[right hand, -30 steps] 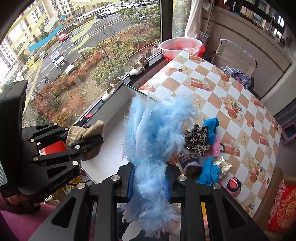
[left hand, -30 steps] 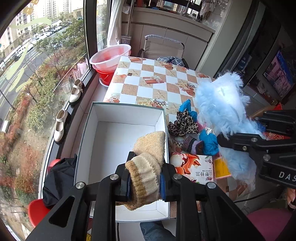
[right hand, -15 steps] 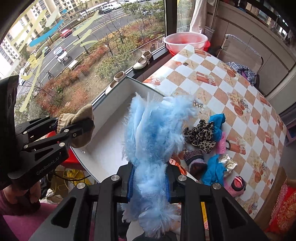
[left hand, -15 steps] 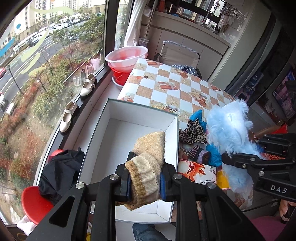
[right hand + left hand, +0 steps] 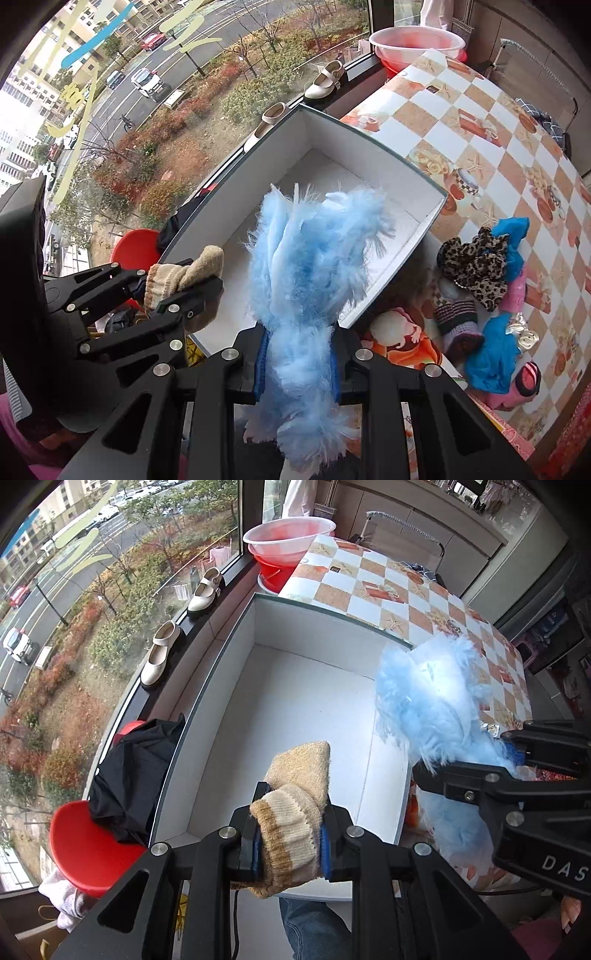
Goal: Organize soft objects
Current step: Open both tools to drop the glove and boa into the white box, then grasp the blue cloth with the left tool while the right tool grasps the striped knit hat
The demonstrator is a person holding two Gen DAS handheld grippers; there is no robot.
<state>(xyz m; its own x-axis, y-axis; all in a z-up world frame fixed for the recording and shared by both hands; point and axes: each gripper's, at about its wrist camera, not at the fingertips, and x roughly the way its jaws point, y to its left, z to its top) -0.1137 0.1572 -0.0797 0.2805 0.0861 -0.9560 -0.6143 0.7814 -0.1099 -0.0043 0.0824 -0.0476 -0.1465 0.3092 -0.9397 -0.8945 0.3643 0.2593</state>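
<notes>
- Left gripper [image 5: 288, 843] is clamped on a tan knit sock [image 5: 293, 812], cream cuff with brown stripe squeezed between the blue pads, toe pointing to 12 o'clock over the near end of the white box [image 5: 317, 635].
- Right gripper [image 5: 298, 363] is clamped on a fluffy blue piece [image 5: 310, 258], whose plume rises above the box's right wall; the left wrist view shows it at 3 o'clock.
- Box interior shows bare white floor.
- On the checkered tablecloth [image 5: 476, 110], at 3 o'clock in the right wrist view, lies a pile: leopard-print scrunchie [image 5: 472, 262], blue cloth [image 5: 491, 358], striped knit sock [image 5: 458, 321], pink items [image 5: 524, 380].
- Beyond the box, cream shoes [image 5: 201, 594] sit on the windowsill and a pink basin [image 5: 290, 535] at 12 o'clock.
</notes>
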